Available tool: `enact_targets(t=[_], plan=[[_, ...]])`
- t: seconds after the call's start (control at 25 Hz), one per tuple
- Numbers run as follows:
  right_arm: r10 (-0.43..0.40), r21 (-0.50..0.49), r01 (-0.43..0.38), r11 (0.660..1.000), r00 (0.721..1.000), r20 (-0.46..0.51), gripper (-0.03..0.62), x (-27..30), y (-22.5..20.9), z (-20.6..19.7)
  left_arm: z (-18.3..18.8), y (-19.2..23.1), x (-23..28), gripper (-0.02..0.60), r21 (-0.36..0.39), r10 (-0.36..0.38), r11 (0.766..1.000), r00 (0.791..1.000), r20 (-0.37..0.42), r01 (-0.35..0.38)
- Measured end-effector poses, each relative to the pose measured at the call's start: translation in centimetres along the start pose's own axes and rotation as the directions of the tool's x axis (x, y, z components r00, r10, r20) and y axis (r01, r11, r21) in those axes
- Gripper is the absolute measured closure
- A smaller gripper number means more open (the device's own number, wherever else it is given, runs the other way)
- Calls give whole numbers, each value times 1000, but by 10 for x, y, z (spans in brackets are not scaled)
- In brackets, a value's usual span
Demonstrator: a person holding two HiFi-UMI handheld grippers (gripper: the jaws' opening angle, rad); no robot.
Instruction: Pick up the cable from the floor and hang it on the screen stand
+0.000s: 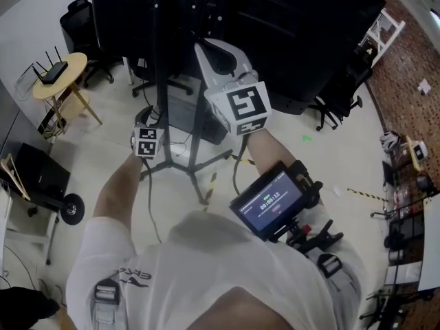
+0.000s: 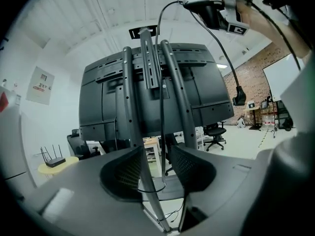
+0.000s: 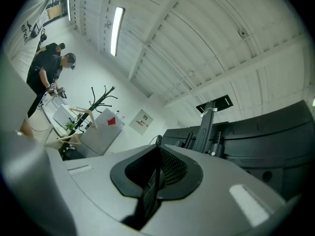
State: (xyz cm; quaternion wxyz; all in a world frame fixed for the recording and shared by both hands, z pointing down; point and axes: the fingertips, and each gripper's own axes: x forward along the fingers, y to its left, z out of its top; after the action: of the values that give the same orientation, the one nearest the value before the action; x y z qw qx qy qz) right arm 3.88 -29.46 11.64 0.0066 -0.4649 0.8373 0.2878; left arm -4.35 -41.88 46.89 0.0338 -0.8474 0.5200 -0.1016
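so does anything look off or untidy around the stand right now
The cable looks half-done. It is held by the right gripper above the screen stand. One strand runs down the stand while its plug end dangles free in mid-air.

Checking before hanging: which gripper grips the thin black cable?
The right gripper, fingers shut on the thin black cable; the left gripper holds its fingers apart around it.
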Motion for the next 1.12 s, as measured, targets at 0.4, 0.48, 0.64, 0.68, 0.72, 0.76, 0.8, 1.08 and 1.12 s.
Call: enact_targets(t=[0.4,0.48,0.64,0.68,0.72,0.76,0.8,1.08,1.12], plan=[[-27,55,25,998,999,43,565,-38,-42,34,14,-49,15,413,25,-31,999,999,-24,31],[-33,58,30,998,998,50,565,-39,-45,37,16,-52,19,414,27,-39,999,999,-17,39],[-42,57,39,998,998,56,565,-43,-49,41,10,-57,26,483,15,-44,999,999,-22,44],[-45,55,42,998,997,58,565,-44,-50,42,9,-58,27,507,12,-45,999,999,-23,45],[-50,53,47,998,997,59,565,-46,-52,43,9,-59,28,525,11,-44,999,999,-23,45],[-54,51,51,997,997,59,565,-46,-53,43,10,-59,28,537,9,-43,999,999,-23,43],[-58,50,55,997,997,59,565,-47,-55,43,9,-59,28,551,5,-41,999,999,-24,41],[-124,64,121,991,991,41,565,-54,-80,26,11,-43,14,555,-22,-21,1000,1000,-7,21],[-135,69,132,989,990,37,565,-55,-84,22,9,-36,11,555,-39,-12,999,1000,-7,12]])
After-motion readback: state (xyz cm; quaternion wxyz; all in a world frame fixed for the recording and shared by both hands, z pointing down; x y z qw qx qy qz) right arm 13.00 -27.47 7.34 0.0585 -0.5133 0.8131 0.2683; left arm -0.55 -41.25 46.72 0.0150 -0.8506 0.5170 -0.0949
